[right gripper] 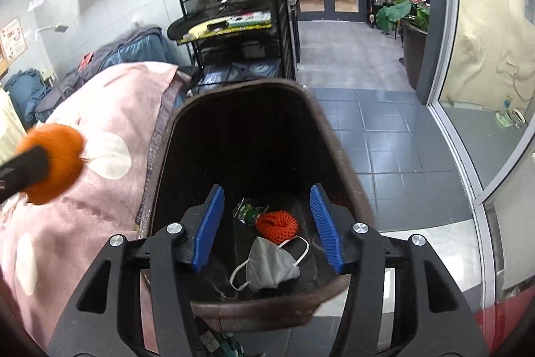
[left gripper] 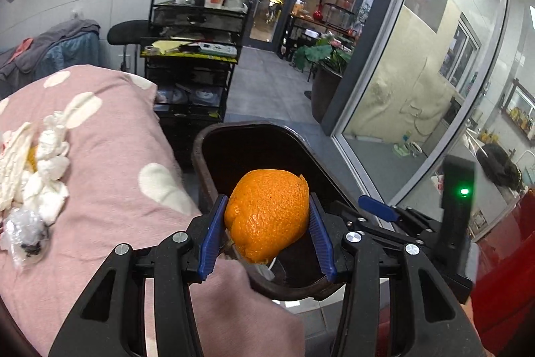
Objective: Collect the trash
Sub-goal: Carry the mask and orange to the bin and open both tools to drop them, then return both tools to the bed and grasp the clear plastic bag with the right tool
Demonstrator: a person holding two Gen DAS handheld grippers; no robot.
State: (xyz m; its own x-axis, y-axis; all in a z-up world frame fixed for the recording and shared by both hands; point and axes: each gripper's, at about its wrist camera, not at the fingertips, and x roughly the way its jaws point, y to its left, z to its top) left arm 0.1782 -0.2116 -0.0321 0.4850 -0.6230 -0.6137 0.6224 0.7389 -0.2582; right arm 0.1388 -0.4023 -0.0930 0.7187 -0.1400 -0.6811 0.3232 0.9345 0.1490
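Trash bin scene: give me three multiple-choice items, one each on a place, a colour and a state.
1. Where does the grey face mask lie?
A. on the pink blanket
B. inside the bin
C. on the floor tiles

2. What colour is the net ball beside the mask?
A. orange-red
B. blue
C. white

3. How is the left tool?
A. open and empty
B. shut on the orange peel
C. shut on a tissue

Answers: 1 B, the mask rests on the bottom of the bin. 2 A, its mesh is orange-red. 3 B, both blue pads press the orange peel.
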